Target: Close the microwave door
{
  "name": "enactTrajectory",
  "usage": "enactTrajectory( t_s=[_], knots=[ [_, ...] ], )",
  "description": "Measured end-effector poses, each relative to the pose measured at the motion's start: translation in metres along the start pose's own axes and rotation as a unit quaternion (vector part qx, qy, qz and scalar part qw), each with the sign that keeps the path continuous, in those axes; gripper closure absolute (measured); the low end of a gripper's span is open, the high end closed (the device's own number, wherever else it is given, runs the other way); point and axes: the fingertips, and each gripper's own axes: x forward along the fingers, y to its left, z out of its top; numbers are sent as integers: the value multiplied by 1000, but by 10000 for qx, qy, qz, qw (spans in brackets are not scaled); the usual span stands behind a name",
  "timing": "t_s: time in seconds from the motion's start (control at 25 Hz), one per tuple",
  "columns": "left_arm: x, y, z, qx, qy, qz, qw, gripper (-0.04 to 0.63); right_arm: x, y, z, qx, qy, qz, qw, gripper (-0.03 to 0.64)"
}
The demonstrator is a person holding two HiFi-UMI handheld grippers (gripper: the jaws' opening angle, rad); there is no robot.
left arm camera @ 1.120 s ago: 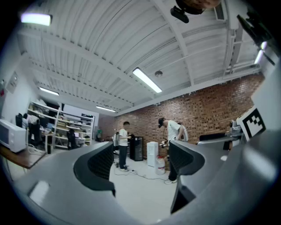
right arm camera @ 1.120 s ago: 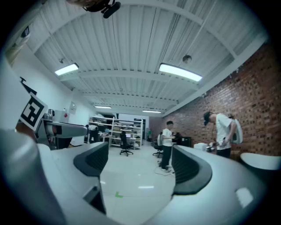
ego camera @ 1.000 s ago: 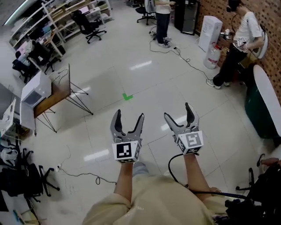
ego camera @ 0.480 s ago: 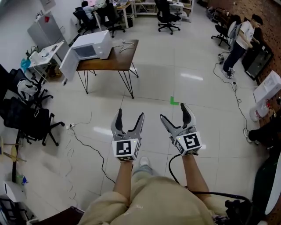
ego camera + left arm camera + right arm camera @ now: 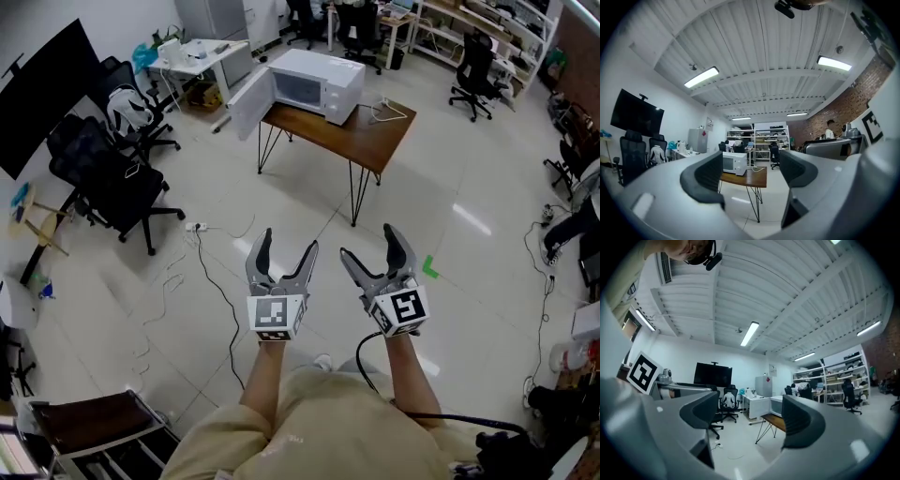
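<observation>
In the head view, the task is not yet begun in any physical sense. The white microwave (image 5: pixel 317 82) sits at the far-left end of a wooden table (image 5: pixel 380 141) across the room, and its door (image 5: pixel 247 103) hangs swung wide to the left, well apart from both tools. All of the closing is left to do, and so, by the look of it, is the walk over to the table. The person holds both forearms out in front at waist height, side by side and pointing roughly toward the table. The left gripper (image 5: pixel 286 244) has its jaws spread wide with nothing between them. The right gripper (image 5: pixel 369 242) is likewise spread and empty, with a cable trailing from it down to the floor.

In the left gripper view, the jaws stand wide apart and frame only open air. The microwave (image 5: pixel 733 162) shows small and distant between them on its table (image 5: pixel 753 177).

In the right gripper view, the jaws are again wide apart and hold nothing. Between them lie bare floor, the table's hairpin legs (image 5: pixel 765 433) and a dark wall screen (image 5: pixel 712 375). The microwave (image 5: pixel 776 405) peeks out just beside the right-hand jaw, partly hidden by it.
</observation>
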Motion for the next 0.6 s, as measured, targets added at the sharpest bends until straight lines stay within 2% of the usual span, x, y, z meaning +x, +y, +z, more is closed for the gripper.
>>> enactTrajectory(
  t_s=[0.16,0.36,0.6],
  knots=[
    [23,44,-23,-5,49,461,9989,216,57,-11,-25,164,-40,457,9988,196],
    [67,78,-49,101,98,881,9960,221,117,-38,-59,386,-68,900,9952,201],
    [159,97,-63,230,130,1213,9923,221,195,-115,-78,587,-133,1266,9901,207]
  ],
)
